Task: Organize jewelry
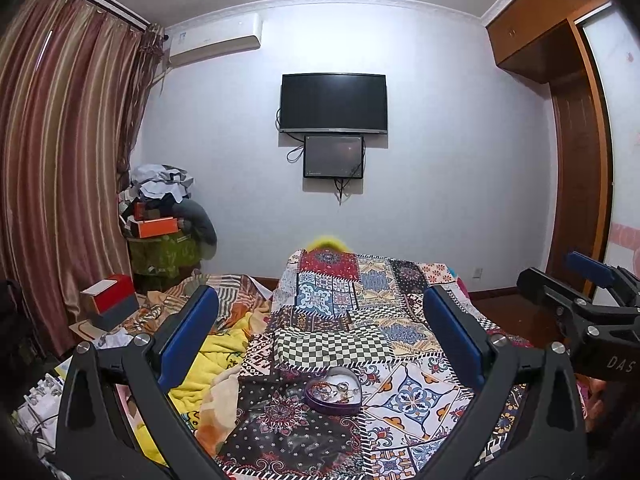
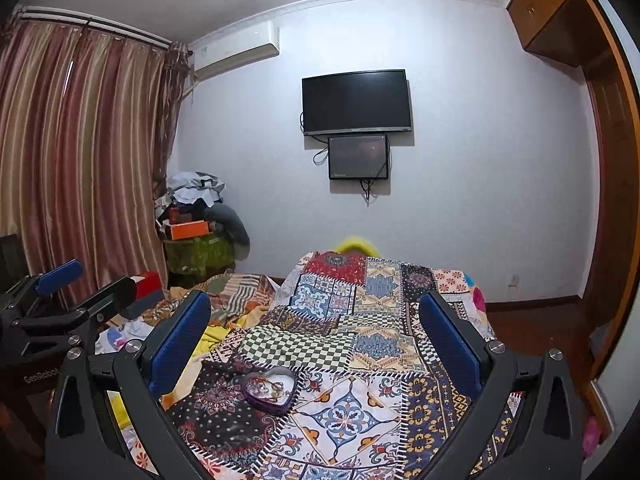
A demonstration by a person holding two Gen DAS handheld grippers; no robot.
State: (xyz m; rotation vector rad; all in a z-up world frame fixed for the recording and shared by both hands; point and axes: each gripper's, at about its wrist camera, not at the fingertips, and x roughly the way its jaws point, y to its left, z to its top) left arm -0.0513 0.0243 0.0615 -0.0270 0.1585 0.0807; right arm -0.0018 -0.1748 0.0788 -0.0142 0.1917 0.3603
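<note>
Stage: early, by my reading; neither gripper is touching anything and no sorting is visible.
Tin: a purple heart-shaped tin sits open on the patchwork quilt covering the bed, low in both views and between the fingers of the left gripper.
Jewelry: a tangle of chains and beads lies inside the tin; single pieces are too small to tell apart.
Left gripper: jaws spread wide, empty, held above the quilt and apart from the tin.
Right gripper: jaws also released and empty, with the tin toward its left finger.
Left to do: judging from the tangle, all the separating and placing; no tray or other container for sorted pieces shows.
Writing: "DAS" on the right gripper's body in the left view; "GenRobot" on the left gripper's body in the right view.
Other labels: the TV badge and air conditioner sticker are unreadable.
</note>
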